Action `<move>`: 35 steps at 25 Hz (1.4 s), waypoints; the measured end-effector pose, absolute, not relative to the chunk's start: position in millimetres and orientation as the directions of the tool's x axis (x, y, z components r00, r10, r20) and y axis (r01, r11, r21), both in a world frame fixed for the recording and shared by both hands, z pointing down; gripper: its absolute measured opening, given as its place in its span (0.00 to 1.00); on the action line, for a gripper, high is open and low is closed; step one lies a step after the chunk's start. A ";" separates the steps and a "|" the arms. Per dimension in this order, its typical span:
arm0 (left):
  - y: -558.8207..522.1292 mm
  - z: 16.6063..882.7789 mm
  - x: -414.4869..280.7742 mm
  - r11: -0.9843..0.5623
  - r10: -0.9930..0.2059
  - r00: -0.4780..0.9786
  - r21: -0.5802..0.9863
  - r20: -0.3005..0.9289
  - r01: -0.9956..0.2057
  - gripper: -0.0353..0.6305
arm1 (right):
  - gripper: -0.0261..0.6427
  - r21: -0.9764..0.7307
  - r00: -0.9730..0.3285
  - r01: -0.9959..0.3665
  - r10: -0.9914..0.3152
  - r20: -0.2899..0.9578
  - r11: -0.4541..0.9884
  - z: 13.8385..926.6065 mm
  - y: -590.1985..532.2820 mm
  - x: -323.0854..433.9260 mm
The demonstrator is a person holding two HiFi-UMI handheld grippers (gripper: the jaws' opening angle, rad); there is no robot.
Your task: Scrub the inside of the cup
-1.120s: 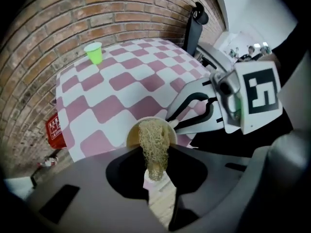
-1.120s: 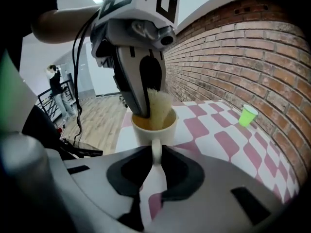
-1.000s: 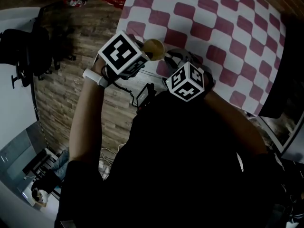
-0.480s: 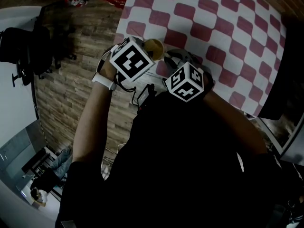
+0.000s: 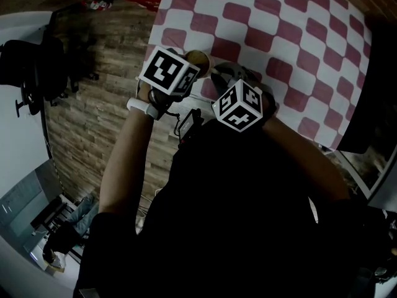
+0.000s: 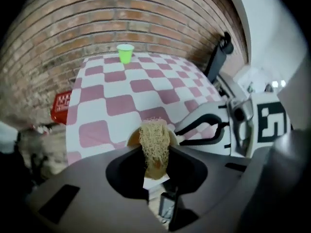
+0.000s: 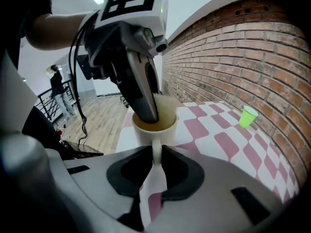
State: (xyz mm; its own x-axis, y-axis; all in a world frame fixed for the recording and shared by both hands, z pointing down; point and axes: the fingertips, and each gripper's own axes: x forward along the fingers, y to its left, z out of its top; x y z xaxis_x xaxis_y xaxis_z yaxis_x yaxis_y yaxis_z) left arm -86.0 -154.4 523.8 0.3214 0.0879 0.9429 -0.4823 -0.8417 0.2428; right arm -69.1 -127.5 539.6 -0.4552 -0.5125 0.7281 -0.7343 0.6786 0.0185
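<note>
Holding the cup (image 7: 155, 123) by its handle in the clamped right tongs (image 7: 156, 165), at the bench's (image 7: 214, 141) near left edge, we dip the soft fibrous scrubber (image 6: 154, 137), pinched in the left tongs (image 6: 155, 160), inside. We judge the cup rigid and breakable, its handle a narrow hold.

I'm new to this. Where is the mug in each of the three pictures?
Head view: mug upper middle, at the near edge of the checked tablecloth.
Left gripper view: mug lower centre, mostly behind the scrubber.
Right gripper view: mug centre, handle toward the camera.
Shared landmark: the checked tablecloth.
</note>
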 end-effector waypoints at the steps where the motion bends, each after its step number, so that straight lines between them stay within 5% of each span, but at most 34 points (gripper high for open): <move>1: -155.8 517.1 -83.9 -0.797 0.104 0.393 0.313 0.913 -0.516 0.18 | 0.15 0.019 -0.455 -0.735 -0.513 0.728 0.678 539.3 -127.6 -69.0; 10: -170.9 469.0 -95.4 -0.569 0.065 0.668 0.577 0.741 -0.586 0.18 | 0.15 0.012 -0.460 -0.733 -0.509 0.727 0.680 539.5 -127.4 -68.8; 14: -166.0 493.5 -104.4 -0.734 0.067 0.463 0.358 0.884 -0.577 0.18 | 0.15 0.011 -0.462 -0.731 -0.506 0.728 0.683 540.1 -127.6 -69.3; 23: -156.5 546.6 -85.8 -0.961 -0.041 0.121 -0.006 0.992 -0.276 0.18 | 0.15 0.017 -0.456 -0.737 -0.514 0.726 0.676 539.2 -130.4 -67.9; 28: -171.8 530.6 -86.2 -0.957 -0.265 0.138 -0.242 0.954 -0.161 0.18 | 0.15 0.022 -0.454 -0.740 -0.523 0.721 0.672 537.2 -131.9 -65.9; 35: -184.9 468.4 -88.6 -0.872 -0.476 0.236 -0.422 0.847 -0.247 0.18 | 0.15 0.024 -0.458 -0.742 -0.532 0.712 0.670 534.4 -133.6 -63.9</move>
